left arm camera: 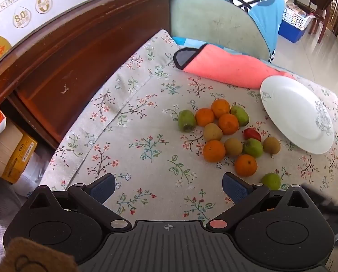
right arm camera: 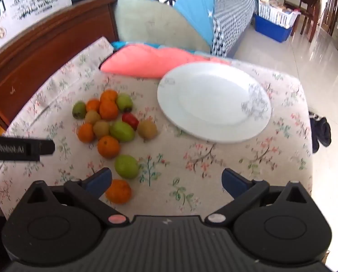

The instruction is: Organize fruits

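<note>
A loose heap of orange tangerines, green and brown fruits (right arm camera: 107, 122) lay ahead-left of the right gripper (right arm camera: 166, 180), beside the empty white ceramic plate (right arm camera: 214, 104) presumably meant to receive them; both it and the left gripper (left arm camera: 169, 185) hovered released, holding nothing

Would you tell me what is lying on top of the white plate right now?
Nothing lies on the plate; only its printed grey pattern shows. All the fruit sits on the floral cloth to its left. What is under the plate is hidden.
</note>
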Demonstrator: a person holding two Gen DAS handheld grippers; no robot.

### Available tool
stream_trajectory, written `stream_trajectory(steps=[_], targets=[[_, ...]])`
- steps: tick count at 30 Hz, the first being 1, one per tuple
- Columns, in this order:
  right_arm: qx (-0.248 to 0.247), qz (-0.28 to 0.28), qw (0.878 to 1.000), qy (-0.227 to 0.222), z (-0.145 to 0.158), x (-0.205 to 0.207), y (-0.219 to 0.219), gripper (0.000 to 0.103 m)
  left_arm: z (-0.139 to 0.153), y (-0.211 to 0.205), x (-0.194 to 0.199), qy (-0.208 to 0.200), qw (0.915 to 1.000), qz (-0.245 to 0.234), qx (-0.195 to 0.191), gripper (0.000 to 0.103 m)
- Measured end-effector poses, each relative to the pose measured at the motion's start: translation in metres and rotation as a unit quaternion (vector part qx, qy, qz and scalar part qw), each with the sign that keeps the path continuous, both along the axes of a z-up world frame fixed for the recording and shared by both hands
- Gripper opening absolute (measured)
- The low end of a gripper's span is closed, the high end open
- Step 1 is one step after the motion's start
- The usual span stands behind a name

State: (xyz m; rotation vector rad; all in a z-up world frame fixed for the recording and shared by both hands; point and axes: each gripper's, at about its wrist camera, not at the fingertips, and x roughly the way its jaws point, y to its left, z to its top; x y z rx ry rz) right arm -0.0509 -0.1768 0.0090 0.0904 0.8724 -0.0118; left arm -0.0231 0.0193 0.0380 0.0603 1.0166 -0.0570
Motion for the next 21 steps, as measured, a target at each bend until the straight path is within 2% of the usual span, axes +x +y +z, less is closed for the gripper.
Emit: stream_trajectory(steps=[4, 7, 10, 12, 17, 19, 21], targets=[[-0.015, -0.009, 0.999, -0.049, 0.021, -0.008, -0.009, 0.102, 0.009, 0.007, -0.004, -0.012, 0.9999, 0.003, -0.011, 0.101], [-0.025, -0.033, 0.998, -0.056, 0.032, -0.012, -0.02, 0.102, 0.01, 0.013, -0.006, -0.01, 0.9997, 0.008, -0.019, 0.101], [0.002, -0.058, 0.998, -0.035, 0.027, -0.005, -0.029, 0.102, 0.009, 0.017, -0.009, -0.006, 0.9997, 0.013, -0.022, 0.101], [-0.011, -0.065, 0.998, 0.005, 0.025, -0.004, -0.027, 0.102, 0.006, 0.016, -0.009, 0.0, 0.9998, 0.008, -0.018, 0.101], [-0.027, -0.065, 0.995, 0.07, 0.009, 0.001, -0.017, 0.102, -0.005, 0.011, -0.007, 0.02, 0.9998, 0.008, 0.002, 0.101], [0.027, -0.06, 0.994, 0.091, -0.001, 0.004, -0.012, 0.102, -0.007, 0.009, -0.006, 0.024, 0.9997, 0.006, 0.001, 0.101], [0.037, -0.055, 0.993, 0.093, -0.003, 0.005, -0.006, 0.102, -0.009, 0.005, -0.005, 0.026, 0.9996, 0.004, 0.005, 0.101]])
